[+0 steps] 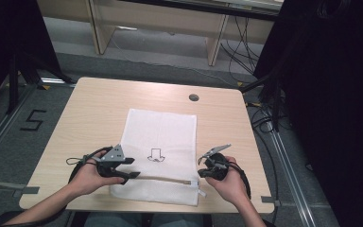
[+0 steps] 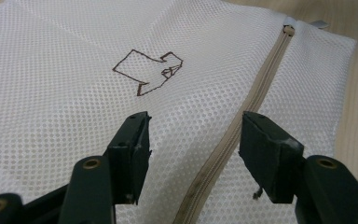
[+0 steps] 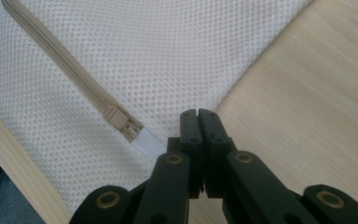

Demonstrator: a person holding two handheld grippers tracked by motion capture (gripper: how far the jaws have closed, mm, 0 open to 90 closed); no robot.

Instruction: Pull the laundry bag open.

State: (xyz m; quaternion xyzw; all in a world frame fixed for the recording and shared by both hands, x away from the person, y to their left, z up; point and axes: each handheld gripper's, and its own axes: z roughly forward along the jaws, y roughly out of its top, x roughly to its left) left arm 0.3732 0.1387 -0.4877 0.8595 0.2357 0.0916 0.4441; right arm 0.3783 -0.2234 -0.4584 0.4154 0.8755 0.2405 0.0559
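A white mesh bag (image 1: 160,127) lies flat on the wooden table (image 1: 90,109), with a beige zipper (image 1: 165,178) running across its near end. An arrow outline (image 1: 156,155) is drawn on its middle. My left gripper (image 1: 132,168) hovers open over the zipper's left end; in the left gripper view its jaws (image 2: 196,126) straddle the zipper (image 2: 261,84) without touching it. My right gripper (image 1: 201,171) sits at the bag's right edge, shut. In the right gripper view its closed tips (image 3: 198,114) rest beside the slider (image 3: 116,119), whose white pull tab (image 3: 147,142) ends at the left jaw's side.
A round cable hole (image 1: 194,97) sits near the table's far edge. Bare wood (image 3: 307,93) lies to the right of the bag. Desk legs and cables stand on the floor beyond the table, and the near table edge is close under both hands.
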